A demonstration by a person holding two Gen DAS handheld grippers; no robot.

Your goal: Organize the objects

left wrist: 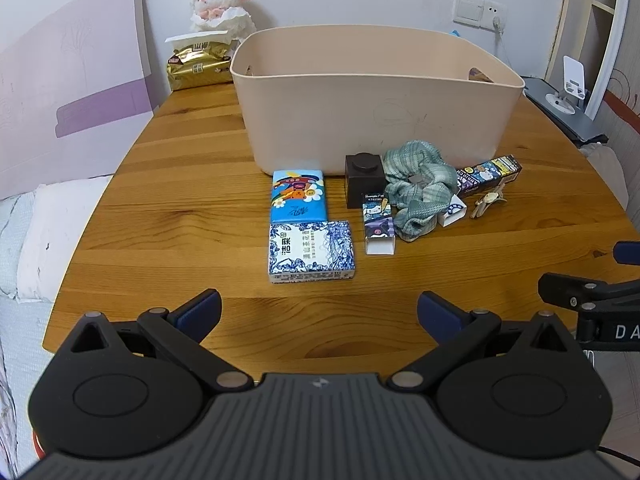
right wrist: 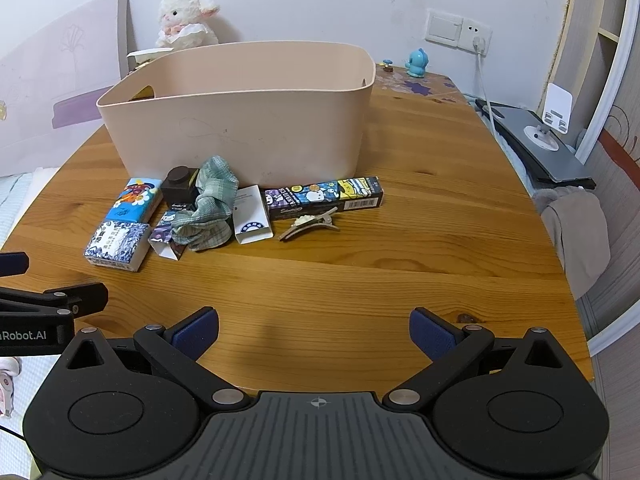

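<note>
A beige plastic bin (left wrist: 376, 100) (right wrist: 240, 120) stands on the wooden table (left wrist: 180, 208). In front of it lie a cartoon tissue pack (left wrist: 298, 196), a blue-white tissue pack (left wrist: 311, 251), a dark brown block (left wrist: 364, 180), a green scrunchie (left wrist: 418, 188), a small Kuromi box (left wrist: 378, 222), a white box (right wrist: 250, 214), a long cartoon box (right wrist: 324, 196) and a hair clip (right wrist: 310, 222). My left gripper (left wrist: 319, 312) is open and empty, short of the tissue packs. My right gripper (right wrist: 314, 330) is open and empty, over bare table in front of the clip.
A plush lamb (left wrist: 222, 4) and a gold tissue pack (left wrist: 198, 66) sit behind the bin at left. A blue figurine (right wrist: 418, 63) stands at the back right. A grey stand (right wrist: 540, 148) lies off the table's right edge. A bed (left wrist: 24, 248) is at left.
</note>
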